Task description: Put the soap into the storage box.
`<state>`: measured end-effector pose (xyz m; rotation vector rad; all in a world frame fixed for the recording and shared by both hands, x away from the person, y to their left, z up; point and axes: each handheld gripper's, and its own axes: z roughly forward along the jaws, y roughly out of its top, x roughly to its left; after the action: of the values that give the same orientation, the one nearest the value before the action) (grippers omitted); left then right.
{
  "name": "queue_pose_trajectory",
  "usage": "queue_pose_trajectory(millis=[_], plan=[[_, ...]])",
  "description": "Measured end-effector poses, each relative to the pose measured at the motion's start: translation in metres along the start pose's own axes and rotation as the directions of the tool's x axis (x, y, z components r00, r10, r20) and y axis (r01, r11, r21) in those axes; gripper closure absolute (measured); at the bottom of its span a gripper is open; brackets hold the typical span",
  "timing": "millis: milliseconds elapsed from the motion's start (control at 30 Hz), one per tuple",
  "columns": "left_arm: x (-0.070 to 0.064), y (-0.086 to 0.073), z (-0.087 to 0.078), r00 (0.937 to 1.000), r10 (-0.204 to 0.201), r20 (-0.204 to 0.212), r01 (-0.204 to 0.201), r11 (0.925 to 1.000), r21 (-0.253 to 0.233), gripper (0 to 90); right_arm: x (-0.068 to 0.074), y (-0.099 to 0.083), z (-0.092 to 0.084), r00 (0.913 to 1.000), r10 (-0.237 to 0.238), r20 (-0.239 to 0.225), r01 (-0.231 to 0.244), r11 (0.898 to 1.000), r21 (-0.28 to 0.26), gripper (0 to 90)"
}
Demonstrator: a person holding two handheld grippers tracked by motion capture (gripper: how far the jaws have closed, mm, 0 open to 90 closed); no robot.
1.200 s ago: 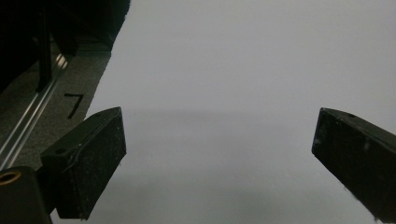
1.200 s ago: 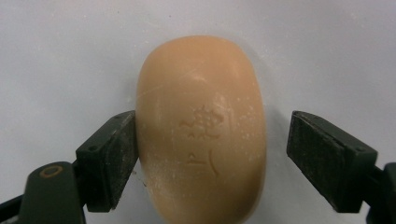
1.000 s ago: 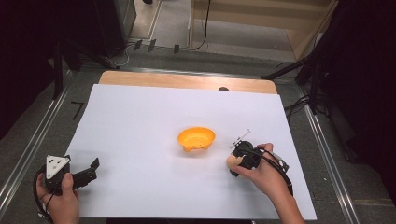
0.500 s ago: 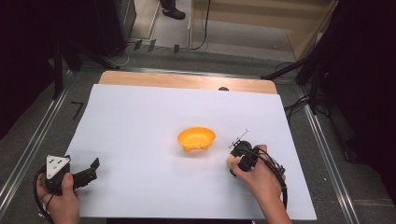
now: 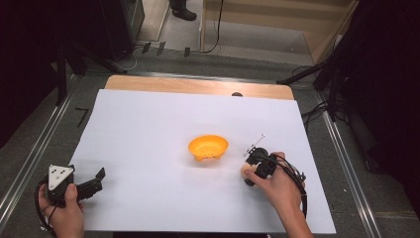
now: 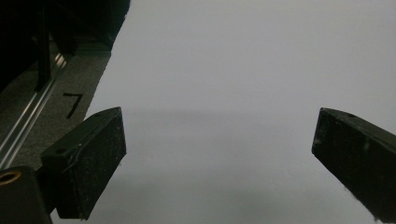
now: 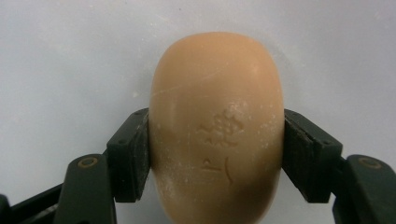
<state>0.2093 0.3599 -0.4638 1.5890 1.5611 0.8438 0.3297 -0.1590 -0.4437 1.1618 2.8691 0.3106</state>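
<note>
Soap bar (image 7: 217,130): tan, rounded oval, smooth and waxy, faint stamped mark, clamped across its width in the right claw (image 7: 217,154) just beside an orange bowl (image 5: 208,147), low over the white sheet on the bench (image 5: 198,85). Likely grasp made, delivery to bowl pending. Left claw (image 6: 217,154) spread wide, holding nothing, near the sheet's left edge.

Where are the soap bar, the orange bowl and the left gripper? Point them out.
soap bar (image 7: 217,126), right gripper view, its stamped face.
orange bowl (image 5: 208,145), high view, its inner hollow.
left gripper (image 6: 217,158), left gripper view, between its open jaws.
</note>
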Motion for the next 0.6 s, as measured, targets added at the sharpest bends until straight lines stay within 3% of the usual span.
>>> queue_pose_trajectory(millis=[167,200,600], plan=[[0.000,0.000,0.000,1.0000,0.000,-0.002,0.000,1.0000,-0.001,3.4,-0.002,0.000,-0.011,0.9987,-0.045,0.024,0.046,0.999,-0.028,33.0],[0.000,0.000,0.000,1.0000,-0.001,-0.002,0.001,1.0000,-0.001,3.4,-0.004,0.002,-0.017,0.9973,-0.071,0.019,0.072,0.997,-0.029,33.1],[0.000,0.000,0.000,1.0000,-0.001,0.000,0.001,1.0000,-0.001,3.4,-0.006,0.017,-0.031,0.9834,-0.180,0.019,0.181,0.983,-0.019,33.0]])
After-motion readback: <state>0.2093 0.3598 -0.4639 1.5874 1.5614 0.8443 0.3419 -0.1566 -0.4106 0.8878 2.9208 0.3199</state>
